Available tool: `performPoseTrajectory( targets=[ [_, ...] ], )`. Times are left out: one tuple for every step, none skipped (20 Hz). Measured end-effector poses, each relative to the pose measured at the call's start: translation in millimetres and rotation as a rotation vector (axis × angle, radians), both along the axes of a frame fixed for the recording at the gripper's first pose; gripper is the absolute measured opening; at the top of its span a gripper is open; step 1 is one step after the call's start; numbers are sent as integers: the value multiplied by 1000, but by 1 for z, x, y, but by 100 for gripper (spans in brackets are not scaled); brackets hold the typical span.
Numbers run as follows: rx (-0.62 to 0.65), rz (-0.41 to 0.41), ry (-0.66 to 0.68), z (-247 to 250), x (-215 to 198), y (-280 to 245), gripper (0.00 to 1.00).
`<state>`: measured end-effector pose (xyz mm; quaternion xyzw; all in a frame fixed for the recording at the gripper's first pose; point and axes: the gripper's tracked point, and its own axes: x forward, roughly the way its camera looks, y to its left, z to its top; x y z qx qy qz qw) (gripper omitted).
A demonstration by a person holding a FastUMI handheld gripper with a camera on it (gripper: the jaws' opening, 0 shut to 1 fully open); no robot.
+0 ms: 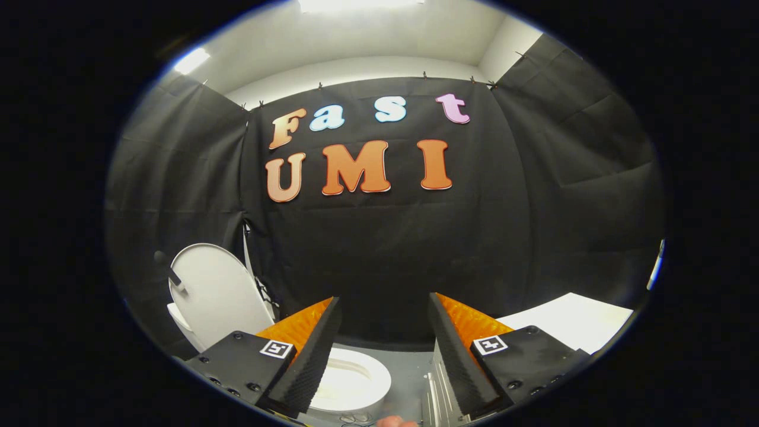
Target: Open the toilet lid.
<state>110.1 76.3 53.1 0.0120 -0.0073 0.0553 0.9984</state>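
The white toilet lid [216,293] stands raised and tilted back against the black cloth wall, left of and beyond my left finger. Below it, the white seat and bowl [350,379] lie uncovered, partly hidden behind my left finger. My gripper [384,308] is open, its fingers wide apart with nothing between them, held above and to the right of the bowl. It touches neither lid nor seat.
A white flat surface [572,323] lies beyond my right finger. A grey ribbed metal part [436,397] sits by the right finger's base. A fingertip of a person [394,421] shows near the bowl's front. Black cloth walls close in the booth.
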Motion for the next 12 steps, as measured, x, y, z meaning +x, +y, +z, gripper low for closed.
performPoseTrajectory(
  targets=[
    [0,-3,5,-4,-1,-3,95],
    [0,-7,10,-7,-3,-6,95],
    [-1,-11,13,-10,-4,-9,95],
    [2,-12,13,-13,-7,-12,95],
    [7,-15,13,-15,-8,-14,95],
    [11,-18,11,-15,-10,-16,95],
    [14,-24,9,-16,-10,-19,95],
    [17,-32,8,-18,-11,-23,95],
    [19,-39,8,-21,-11,-25,95],
    [24,-48,6,-22,-12,-29,95],
    [31,-57,2,-22,-12,-32,95],
    [34,-56,12,-25,-14,-33,95]
  ],
)
